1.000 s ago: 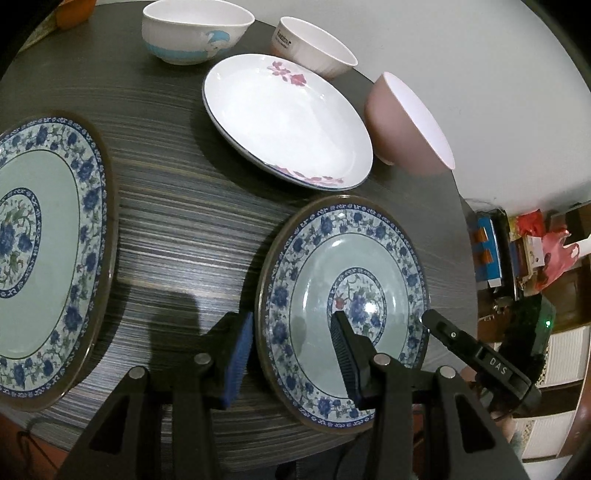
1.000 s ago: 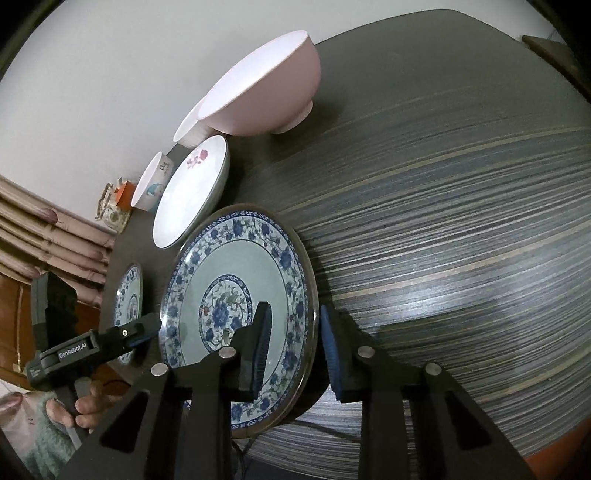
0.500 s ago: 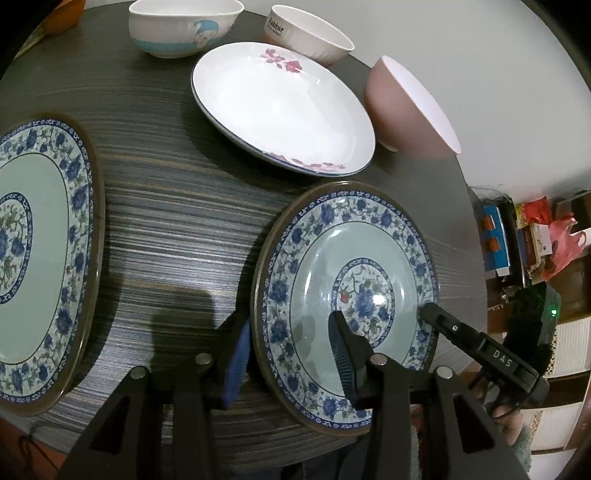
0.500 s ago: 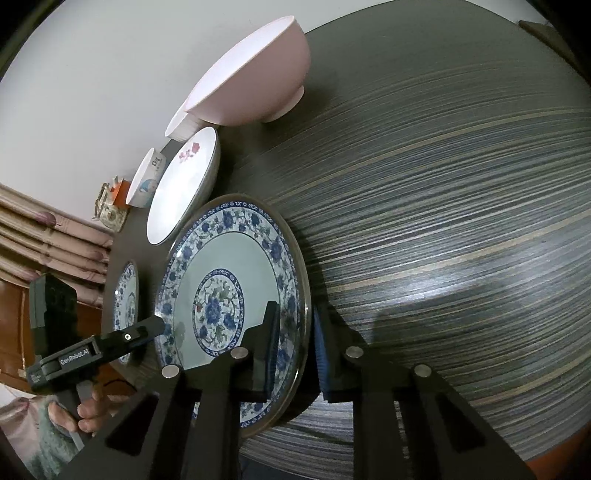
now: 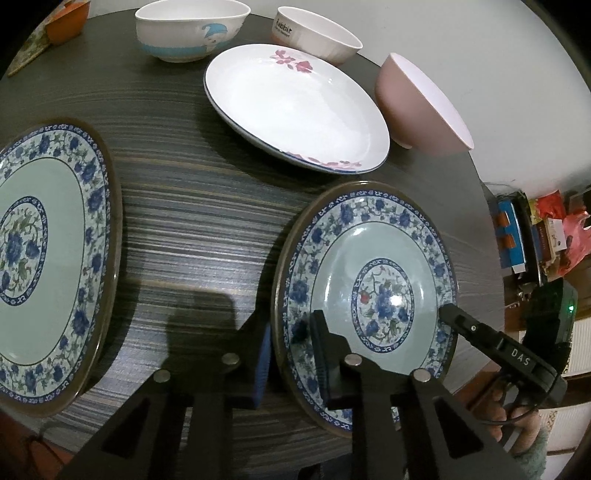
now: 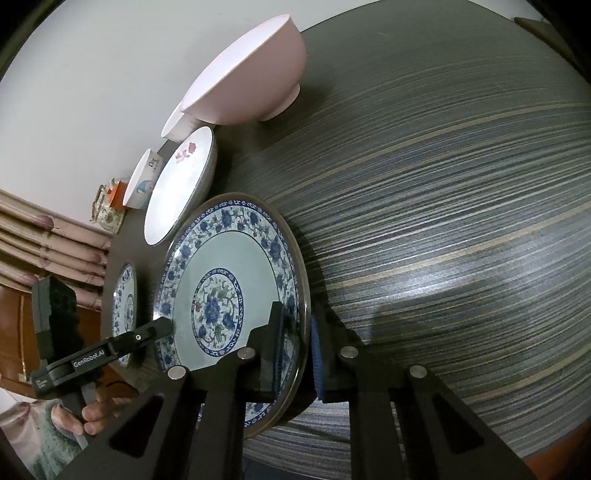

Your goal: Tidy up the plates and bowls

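A blue-and-white floral plate (image 5: pixel 369 280) is held off the dark striped table, tilted. My left gripper (image 5: pixel 288 343) is shut on its left rim. My right gripper (image 6: pixel 297 341) is shut on its opposite rim, and the plate shows in the right wrist view (image 6: pixel 225 291). The right gripper also shows in the left wrist view (image 5: pixel 480 332). A second, larger blue floral plate (image 5: pixel 48 258) lies on the table to the left. A white plate with pink flowers (image 5: pixel 291 103) lies behind.
A pink bowl (image 5: pixel 424 107) stands at the back right near the table edge. A white bowl with a blue cartoon (image 5: pixel 184 33) and a white "Rabbit" bowl (image 5: pixel 314 37) stand at the back. An orange object (image 5: pixel 66 22) sits far left. The wall is behind.
Both grippers have closed further on the plate's rims, and the plate has risen off the table and tilted.
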A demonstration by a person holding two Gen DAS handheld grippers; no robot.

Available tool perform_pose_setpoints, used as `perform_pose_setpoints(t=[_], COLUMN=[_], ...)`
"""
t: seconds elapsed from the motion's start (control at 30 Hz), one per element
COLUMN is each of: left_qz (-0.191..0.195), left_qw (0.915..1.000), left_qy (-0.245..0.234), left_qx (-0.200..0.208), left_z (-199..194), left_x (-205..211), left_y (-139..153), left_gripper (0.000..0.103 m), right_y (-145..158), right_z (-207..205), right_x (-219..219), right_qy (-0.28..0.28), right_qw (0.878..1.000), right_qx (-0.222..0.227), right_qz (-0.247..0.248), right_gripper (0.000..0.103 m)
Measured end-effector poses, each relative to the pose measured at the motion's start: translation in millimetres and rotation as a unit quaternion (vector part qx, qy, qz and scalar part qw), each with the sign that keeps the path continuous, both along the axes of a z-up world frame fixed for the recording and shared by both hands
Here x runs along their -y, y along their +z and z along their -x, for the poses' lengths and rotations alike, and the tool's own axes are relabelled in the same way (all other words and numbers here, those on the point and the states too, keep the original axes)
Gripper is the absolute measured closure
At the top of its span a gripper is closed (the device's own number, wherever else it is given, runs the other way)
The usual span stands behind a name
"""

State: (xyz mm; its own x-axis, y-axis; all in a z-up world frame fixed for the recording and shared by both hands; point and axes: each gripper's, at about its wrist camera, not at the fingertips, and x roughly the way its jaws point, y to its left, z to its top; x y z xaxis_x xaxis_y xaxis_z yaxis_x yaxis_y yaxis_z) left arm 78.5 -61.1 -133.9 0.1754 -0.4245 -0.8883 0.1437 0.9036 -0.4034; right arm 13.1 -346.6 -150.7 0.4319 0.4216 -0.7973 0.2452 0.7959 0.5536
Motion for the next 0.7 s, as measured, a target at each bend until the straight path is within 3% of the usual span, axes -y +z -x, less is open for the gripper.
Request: perform_pose_setpoints(t=[0.7], left_qz=[-0.010], left_qw=[0.9998], left_qy=[0.005], left_qx=[0.019], left_z=[7], left_x=[-16], left_y=[19], left_gripper=[0.083], right_y=[13], right_z=[5], right_x=[-11], right_qy=[0.013], right_qw=[1.000], right_qx=[0.011], right_qz=[0.002], right_gripper=[0.089])
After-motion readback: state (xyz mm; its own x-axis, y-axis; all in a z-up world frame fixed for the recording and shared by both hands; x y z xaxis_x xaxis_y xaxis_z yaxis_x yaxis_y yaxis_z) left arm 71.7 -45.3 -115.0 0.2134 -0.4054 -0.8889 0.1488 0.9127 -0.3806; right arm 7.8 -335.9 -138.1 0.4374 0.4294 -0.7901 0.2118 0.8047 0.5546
